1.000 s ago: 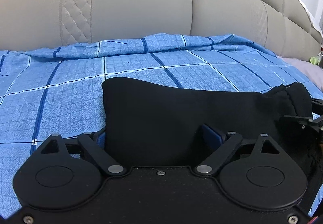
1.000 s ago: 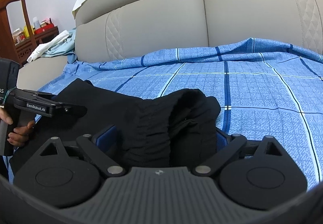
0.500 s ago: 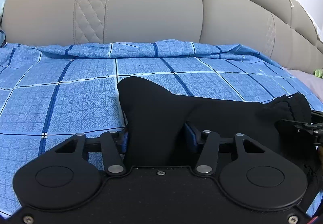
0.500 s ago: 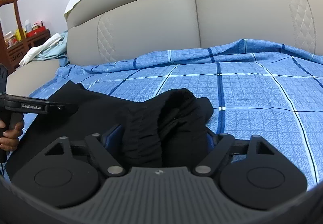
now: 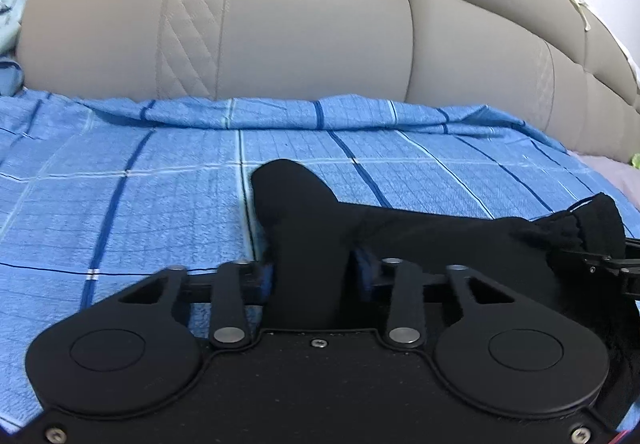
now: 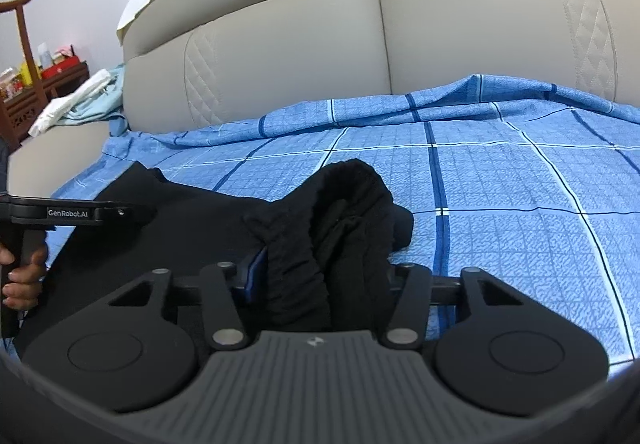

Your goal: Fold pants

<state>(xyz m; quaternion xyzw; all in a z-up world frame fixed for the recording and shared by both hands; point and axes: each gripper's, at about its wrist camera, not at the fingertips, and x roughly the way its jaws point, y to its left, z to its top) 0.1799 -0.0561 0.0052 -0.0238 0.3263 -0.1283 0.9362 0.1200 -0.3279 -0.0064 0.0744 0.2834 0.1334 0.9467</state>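
Black pants (image 5: 420, 236) lie across a blue checked bedsheet (image 5: 140, 204). My left gripper (image 5: 310, 268) is shut on a bunched fold of the pants, which rises between its blue pads. My right gripper (image 6: 320, 264) is shut on the gathered waistband end of the pants (image 6: 344, 212). The right gripper shows at the right edge of the left wrist view (image 5: 608, 264). The left gripper, held in a hand, shows at the left of the right wrist view (image 6: 76, 212). The cloth stretches between the two grippers.
A beige padded headboard (image 5: 300, 32) stands behind the bed. The sheet (image 6: 500, 184) extends far and right. A wooden cabinet with small items (image 6: 36, 84) and light clothes (image 6: 76, 104) are at the far left.
Both grippers have closed from wide open onto the pants. The cloth has bunched up between the pads, and both views have tilted up slightly.
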